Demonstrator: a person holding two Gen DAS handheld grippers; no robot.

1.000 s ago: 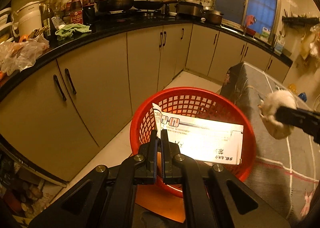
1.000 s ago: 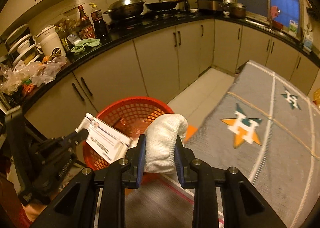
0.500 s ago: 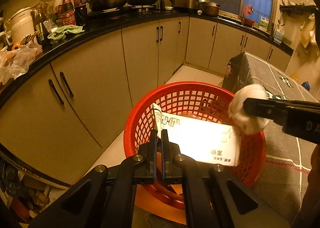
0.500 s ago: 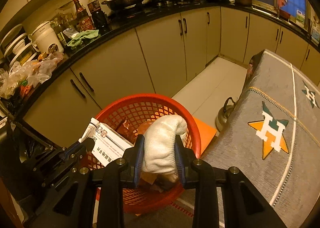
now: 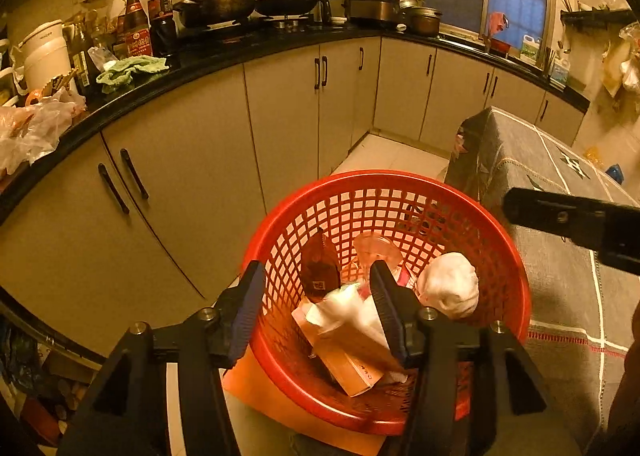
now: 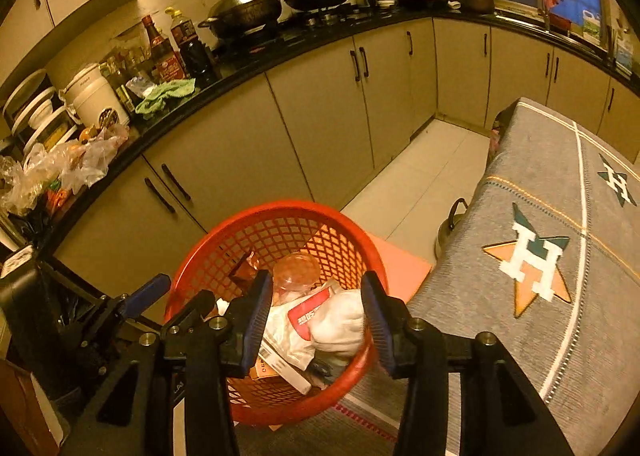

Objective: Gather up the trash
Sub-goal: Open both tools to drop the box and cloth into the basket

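A red mesh basket (image 5: pixel 516 280) (image 6: pixel 192 264) stands on the floor below both grippers. Inside it lie a white crumpled wad (image 5: pixel 450 284) (image 6: pixel 340 324), a printed paper packet (image 5: pixel 340 316) (image 6: pixel 296 330), a brown wrapper (image 5: pixel 320 268) and a clear plastic cup (image 6: pixel 296 270). My left gripper (image 5: pixel 316 312) hangs over the basket's near rim; its jaws are opening with nothing held between them. My right gripper (image 6: pixel 316 316) is above the basket too, jaws opening, the wad loose below them. The right gripper's finger (image 5: pixel 568 216) shows at the right in the left wrist view.
A table under a grey cloth with star logos (image 6: pixel 536 256) stands right of the basket. Beige cabinets (image 5: pixel 200 176) under a black counter with bottles, pots and bags curve around behind. A kettle (image 6: pixel 450 228) sits on the tiled floor by the table. An orange board (image 6: pixel 400 268) lies under the basket.
Both grippers opened. The paper packet dropped from the left gripper and the white wad from the right, and both now lie in the basket.
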